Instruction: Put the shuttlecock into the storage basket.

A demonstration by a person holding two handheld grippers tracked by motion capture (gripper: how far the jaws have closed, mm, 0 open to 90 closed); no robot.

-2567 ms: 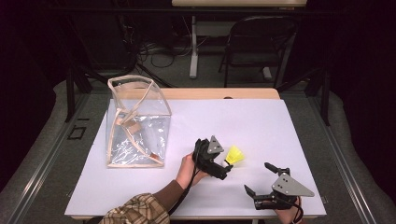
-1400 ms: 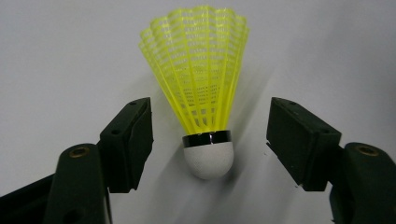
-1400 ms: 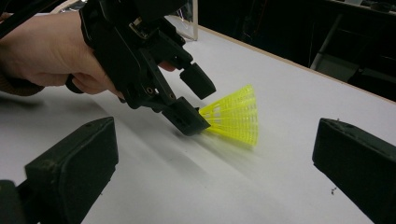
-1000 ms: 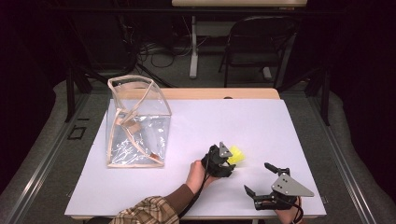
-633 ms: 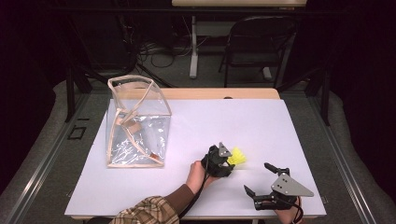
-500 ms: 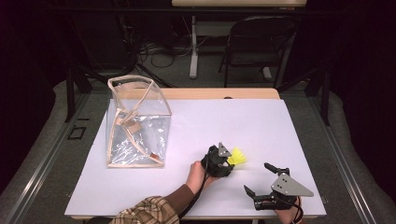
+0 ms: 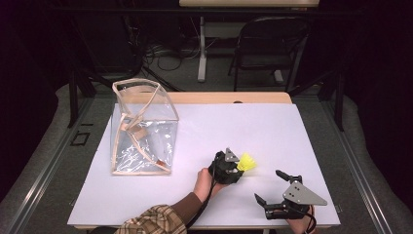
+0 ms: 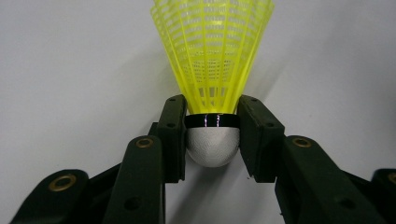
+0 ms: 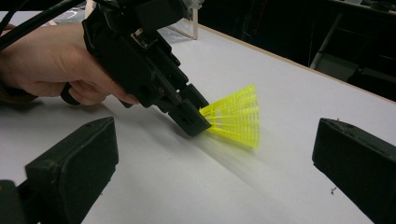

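A yellow shuttlecock (image 7: pixel 247 162) lies low over the white table (image 7: pixel 272 126), right of centre. My left gripper (image 7: pixel 238 168) is shut on its white cork head. In the left gripper view the jaws of the left gripper (image 8: pixel 212 109) clamp the cork (image 8: pixel 212 147) from both sides, and the yellow skirt (image 8: pixel 212 46) fans away from me. My right gripper (image 7: pixel 268 185) rests near the table's front edge, open, with nothing between its fingers. Past the wide-apart jaws of my right gripper (image 9: pixel 215 135) I see the left gripper (image 9: pixel 191 119) gripping the shuttlecock (image 9: pixel 236 116).
A clear plastic bag with tan trim (image 7: pixel 143 129) stands upright at the table's left side, with small items inside. A folding chair (image 7: pixel 268 44) and cables are on the floor beyond the far edge. The table's front edge (image 7: pixel 204 226) runs close to my right gripper.
My left gripper dropped from a raised pose beside the shuttlecock and shut on its cork, then shifted slightly right. The right gripper has stayed still.
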